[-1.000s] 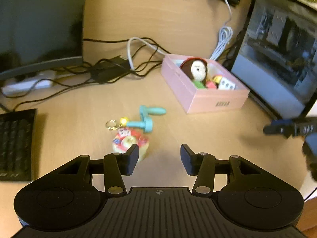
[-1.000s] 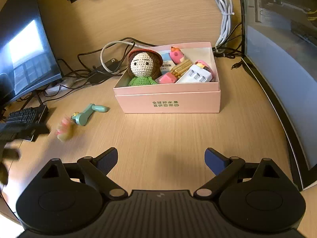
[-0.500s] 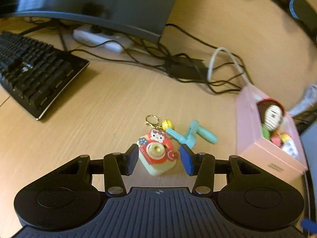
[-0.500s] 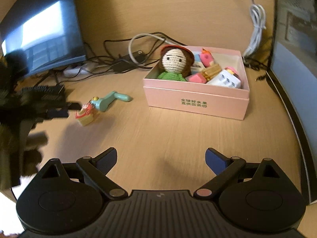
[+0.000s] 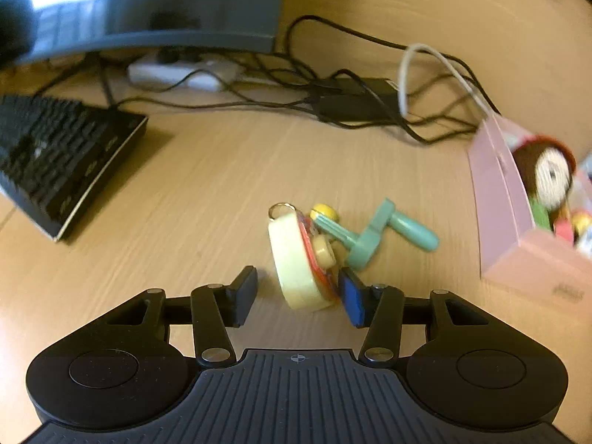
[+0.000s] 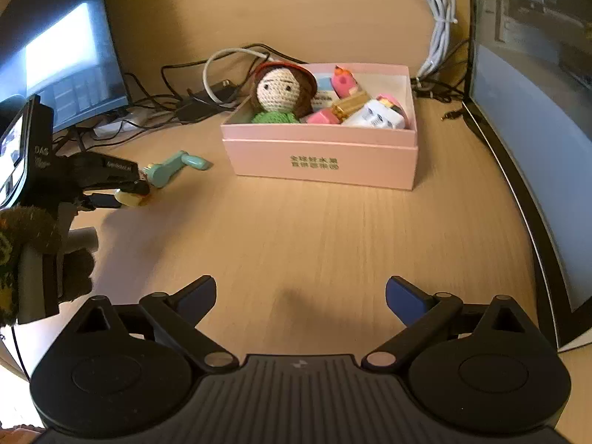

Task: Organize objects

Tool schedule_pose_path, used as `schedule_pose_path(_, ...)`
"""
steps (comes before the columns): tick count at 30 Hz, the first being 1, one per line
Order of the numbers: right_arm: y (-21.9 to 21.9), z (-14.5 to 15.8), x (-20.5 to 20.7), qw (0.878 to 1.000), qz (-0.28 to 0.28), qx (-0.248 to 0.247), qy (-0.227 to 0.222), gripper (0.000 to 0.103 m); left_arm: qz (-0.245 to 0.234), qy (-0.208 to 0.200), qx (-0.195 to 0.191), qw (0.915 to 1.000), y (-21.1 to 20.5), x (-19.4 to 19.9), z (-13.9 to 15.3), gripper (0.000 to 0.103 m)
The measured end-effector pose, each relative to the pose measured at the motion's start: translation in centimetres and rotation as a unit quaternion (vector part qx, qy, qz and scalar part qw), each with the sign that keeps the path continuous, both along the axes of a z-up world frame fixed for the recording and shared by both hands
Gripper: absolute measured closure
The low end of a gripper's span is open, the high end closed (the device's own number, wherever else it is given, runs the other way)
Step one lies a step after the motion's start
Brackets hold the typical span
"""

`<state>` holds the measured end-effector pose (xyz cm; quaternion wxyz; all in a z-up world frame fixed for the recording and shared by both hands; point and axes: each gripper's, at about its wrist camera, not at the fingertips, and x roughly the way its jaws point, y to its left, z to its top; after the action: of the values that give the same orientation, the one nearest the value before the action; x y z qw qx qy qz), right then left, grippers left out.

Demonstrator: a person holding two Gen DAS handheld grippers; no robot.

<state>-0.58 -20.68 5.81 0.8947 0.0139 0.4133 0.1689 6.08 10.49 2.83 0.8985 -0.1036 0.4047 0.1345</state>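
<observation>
Currently spread around tipped toy camera keychain (image 5: 296, 259) (light, rigid plastic): left gripper (image 5: 298, 298); best pinched across flat faces. Right gripper (image 6: 300, 298) spread, idle.

Wooden desk (image 6: 314, 244) carries pink box (image 6: 322, 159), teal crank (image 5: 373, 236), keyboard (image 5: 55, 155).

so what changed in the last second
The left gripper came down around the camera keychain, which has tipped from flat onto its edge between the jaws; the right jaw touches it, the left jaw does not, so no grasp yet. The teal crank, pink box and open right gripper stayed put.
</observation>
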Motion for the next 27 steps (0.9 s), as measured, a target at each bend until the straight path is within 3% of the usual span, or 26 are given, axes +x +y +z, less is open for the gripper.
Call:
schedule_pose_path(9,3.1,-1.0,0.8,0.999,0.043,-0.027,-0.006,0.000,-0.006,-0.002,-0.001,1.0000,1.9,0.9,0.1,0.052)
schedule_pose_path(14,5.2,-0.9,1.2,0.997,0.044,-0.039,-0.056,0.000,-0.034,0.008,-0.023,0.9991,2.5,-3.4,0.5,0.052)
schedule_pose_path(18,8.3,-1.2,3.2,0.993,0.110,-0.035,-0.035,0.000,-0.060,0.018,-0.015,0.9979,2.9,-7.7,0.8,0.052)
schedule_pose_path(23,13.8,-1.5,5.2,0.984,0.163,-0.031,-0.066,0.000,-0.055,0.033,-0.013,0.9978,4.8,-11.3,1.1,0.052)
schedule_pose_path(27,18.3,-1.2,8.5,0.986,0.152,-0.002,-0.074,0.005,-0.040,0.036,-0.015,0.9984,7.3,-13.2,1.0,0.052)
